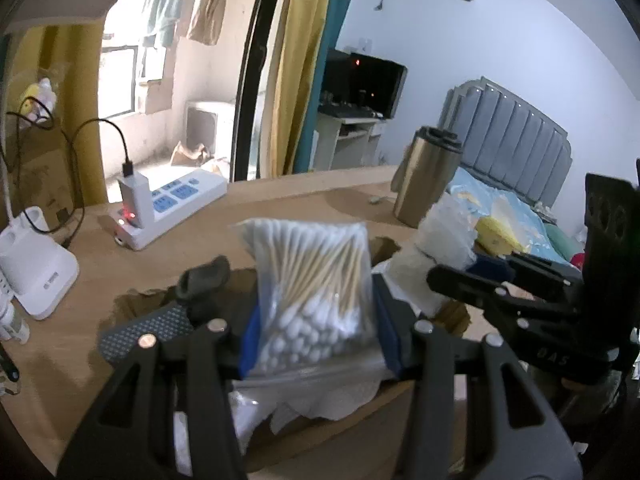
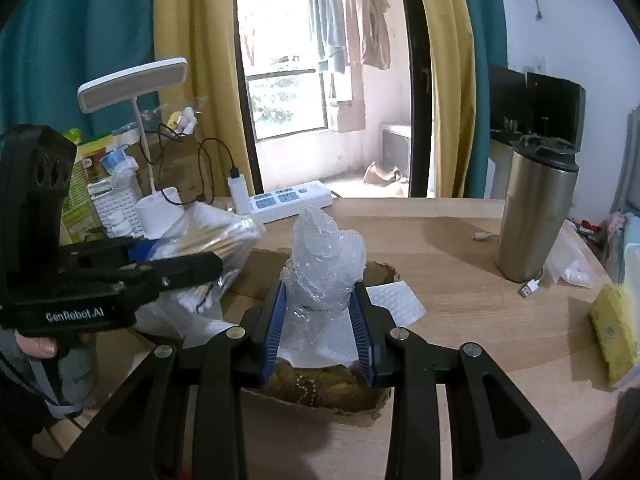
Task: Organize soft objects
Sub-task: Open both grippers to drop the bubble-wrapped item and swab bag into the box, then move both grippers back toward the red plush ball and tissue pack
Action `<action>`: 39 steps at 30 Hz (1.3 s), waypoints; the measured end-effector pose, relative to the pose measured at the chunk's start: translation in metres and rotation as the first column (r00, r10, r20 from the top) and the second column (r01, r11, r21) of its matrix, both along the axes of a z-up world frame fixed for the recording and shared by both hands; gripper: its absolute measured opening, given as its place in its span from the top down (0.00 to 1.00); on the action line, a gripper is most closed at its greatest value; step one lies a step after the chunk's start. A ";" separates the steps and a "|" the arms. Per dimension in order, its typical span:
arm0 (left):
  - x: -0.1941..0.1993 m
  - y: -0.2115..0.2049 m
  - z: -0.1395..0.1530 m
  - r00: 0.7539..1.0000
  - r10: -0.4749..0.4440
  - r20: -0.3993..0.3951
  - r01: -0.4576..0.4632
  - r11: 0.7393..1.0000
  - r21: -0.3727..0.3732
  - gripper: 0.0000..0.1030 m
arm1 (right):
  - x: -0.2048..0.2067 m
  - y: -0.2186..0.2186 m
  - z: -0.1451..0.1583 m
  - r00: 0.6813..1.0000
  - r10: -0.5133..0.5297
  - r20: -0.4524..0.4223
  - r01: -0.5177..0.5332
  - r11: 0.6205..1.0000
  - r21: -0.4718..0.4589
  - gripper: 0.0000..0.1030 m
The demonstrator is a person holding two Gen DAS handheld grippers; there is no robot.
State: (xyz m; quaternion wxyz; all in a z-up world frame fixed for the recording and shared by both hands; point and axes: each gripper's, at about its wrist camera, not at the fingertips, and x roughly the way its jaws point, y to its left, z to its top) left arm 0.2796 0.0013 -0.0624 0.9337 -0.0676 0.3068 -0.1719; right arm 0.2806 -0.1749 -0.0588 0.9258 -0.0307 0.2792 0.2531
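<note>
My left gripper (image 1: 316, 320) is shut on a clear bag of cotton swabs (image 1: 316, 264), pinched between its blue pads and standing upright over a torn cardboard box (image 1: 136, 302). Beside it, my right gripper (image 1: 452, 270) carries a wad of bubble wrap (image 1: 444, 232). In the right wrist view that gripper (image 2: 320, 320) is shut on the bubble wrap (image 2: 324, 252), above the box (image 2: 264, 268), which holds white foam sheet (image 2: 396, 300) and something brown and woolly (image 2: 316, 384). The left gripper (image 2: 192, 256) with the swab bag (image 2: 228, 240) hovers at the box's left side.
A steel tumbler (image 2: 536, 208) stands right of the box, a yellow sponge (image 2: 612, 332) near the table's right edge. A white power strip (image 2: 292, 200) lies behind the box, with a desk lamp (image 2: 132, 84) and a cluttered basket (image 2: 116, 204) at back left. A hand (image 2: 36, 346) holds the left tool.
</note>
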 end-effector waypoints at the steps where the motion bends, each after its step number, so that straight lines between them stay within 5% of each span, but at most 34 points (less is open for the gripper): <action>1: 0.002 -0.001 -0.001 1.000 -0.002 -0.006 0.002 1.000 0.002 0.52 | 0.001 0.000 -0.001 1.000 -0.002 -0.002 0.002 1.000 -0.001 0.67; 12: 0.021 -0.015 -0.019 0.994 -0.005 -0.106 0.008 1.000 0.026 0.51 | 0.016 -0.002 -0.008 0.999 -0.011 -0.046 0.011 1.000 0.002 0.65; 14: 0.023 -0.016 -0.021 0.993 -0.008 -0.118 0.010 1.000 0.017 0.48 | 0.018 0.000 -0.010 0.999 -0.008 -0.054 0.007 1.000 -0.003 0.58; 16: 0.019 -0.019 -0.018 0.995 -0.007 -0.099 0.009 1.000 0.022 0.41 | 0.017 -0.001 -0.009 0.999 -0.004 -0.049 0.005 1.000 0.004 0.42; 21: 0.011 -0.018 -0.007 0.998 0.019 -0.057 -0.017 0.999 0.033 0.24 | 0.010 -0.009 -0.001 1.000 -0.025 -0.008 0.025 0.999 0.020 0.27; 39: -0.046 -0.003 0.035 0.995 0.080 0.065 -0.081 0.997 0.016 0.13 | -0.028 -0.024 0.022 0.998 -0.035 0.047 0.034 0.999 0.033 0.27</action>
